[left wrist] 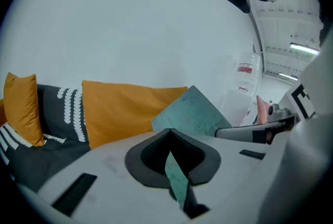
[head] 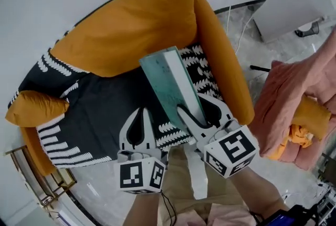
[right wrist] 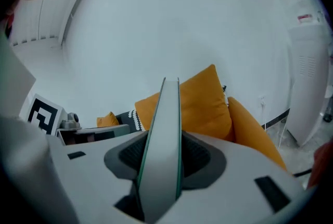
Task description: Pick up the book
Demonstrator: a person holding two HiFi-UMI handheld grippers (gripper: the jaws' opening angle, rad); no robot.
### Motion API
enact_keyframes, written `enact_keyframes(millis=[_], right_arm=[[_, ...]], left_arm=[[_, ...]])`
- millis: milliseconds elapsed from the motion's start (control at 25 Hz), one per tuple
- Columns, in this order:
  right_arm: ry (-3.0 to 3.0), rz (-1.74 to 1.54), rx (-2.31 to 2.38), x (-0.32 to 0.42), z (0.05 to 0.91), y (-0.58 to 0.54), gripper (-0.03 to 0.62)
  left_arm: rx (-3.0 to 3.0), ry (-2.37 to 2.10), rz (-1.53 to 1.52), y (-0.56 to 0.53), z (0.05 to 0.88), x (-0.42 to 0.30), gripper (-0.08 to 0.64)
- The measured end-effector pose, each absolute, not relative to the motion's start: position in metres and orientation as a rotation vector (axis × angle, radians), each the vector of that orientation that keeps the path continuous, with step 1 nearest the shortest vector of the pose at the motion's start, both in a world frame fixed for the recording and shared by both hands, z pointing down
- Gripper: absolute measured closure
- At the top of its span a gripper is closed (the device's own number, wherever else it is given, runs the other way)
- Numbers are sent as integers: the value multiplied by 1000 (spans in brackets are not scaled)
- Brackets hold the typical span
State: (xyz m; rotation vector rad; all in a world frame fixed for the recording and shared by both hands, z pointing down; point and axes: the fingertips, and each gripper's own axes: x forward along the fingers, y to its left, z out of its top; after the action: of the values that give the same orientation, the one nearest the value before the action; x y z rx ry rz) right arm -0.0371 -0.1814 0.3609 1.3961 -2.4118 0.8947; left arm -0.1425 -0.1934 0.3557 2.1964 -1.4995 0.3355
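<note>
Your right hand-held gripper (head: 199, 109) is clamped on the near end of the teal book (head: 168, 80), which is held tilted above the seat of the orange sofa (head: 220, 57), with its white page edges facing up. Your left hand-held gripper (head: 139, 114) hovers just beside it, jaws drawn together; a thin teal sliver shows in the slit, and you can't tell what it is. A big orange cushion (head: 131, 25) leans against the sofa's back. A black-and-white blanket (head: 100, 109) covers the seat. A pink cloth heap (head: 294, 99) lies to your right, and a small orange cushion (head: 37, 106) sits at the left end
</note>
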Motion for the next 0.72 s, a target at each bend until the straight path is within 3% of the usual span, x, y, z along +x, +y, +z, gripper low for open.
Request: enact_keyframes(millis=[720], right_arm=[[-2648,281,1595,32,82,-172,414]], left_arm=[[2511,-1705,-45,-165,69,-76,548]])
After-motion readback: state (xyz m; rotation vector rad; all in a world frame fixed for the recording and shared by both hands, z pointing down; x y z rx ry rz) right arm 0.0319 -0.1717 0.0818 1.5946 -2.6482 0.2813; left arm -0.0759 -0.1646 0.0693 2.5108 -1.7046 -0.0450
